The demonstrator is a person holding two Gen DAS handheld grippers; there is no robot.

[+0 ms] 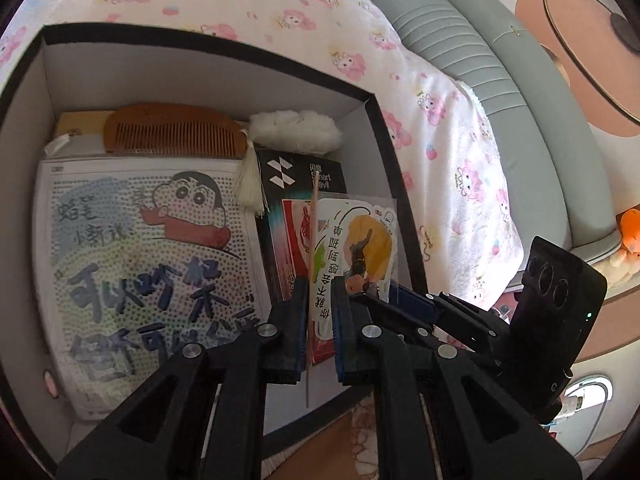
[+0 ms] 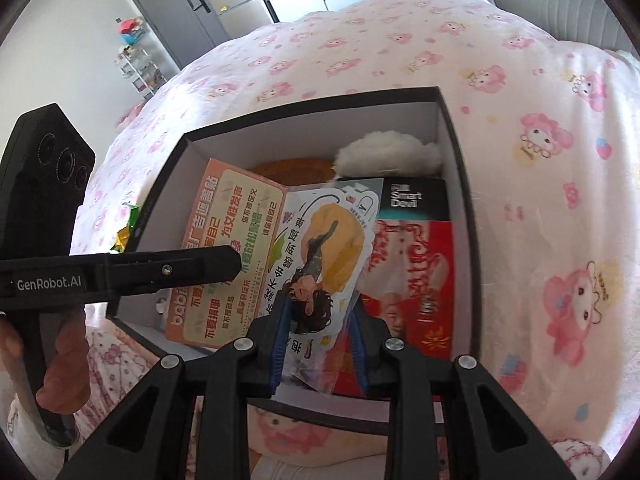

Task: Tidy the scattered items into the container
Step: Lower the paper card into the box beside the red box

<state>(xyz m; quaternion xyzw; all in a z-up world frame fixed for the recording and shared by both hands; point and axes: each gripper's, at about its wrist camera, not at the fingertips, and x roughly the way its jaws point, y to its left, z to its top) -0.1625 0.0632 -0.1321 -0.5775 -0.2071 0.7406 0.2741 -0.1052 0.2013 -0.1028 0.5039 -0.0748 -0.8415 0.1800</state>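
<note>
A black box with white walls [image 1: 48, 92] [image 2: 452, 132] lies on the bed. It holds a cartoon sheet [image 1: 140, 264], a wooden comb [image 1: 172, 128], a white fluffy pad [image 1: 296, 128] [image 2: 388, 152], a black Smart Devil pack [image 1: 316, 176] [image 2: 412, 196] and a red packet [image 2: 424, 280]. My left gripper [image 1: 318, 320] hovers over the box, narrowly open around a thin wooden stick [image 1: 312, 240]; contact is unclear. My right gripper [image 2: 320, 344] is over the box around a sticker in a clear sleeve [image 2: 328, 248] [image 1: 356, 240]. An orange card [image 2: 228, 240] leans inside.
The box sits on a pink cartoon-print bedsheet [image 1: 280, 8] [image 2: 540, 160]. A grey padded headboard [image 1: 500, 80] runs along the right. The right gripper's body [image 1: 560, 312] is close beside the left one. A cabinet [image 2: 180, 8] and shelves stand across the room.
</note>
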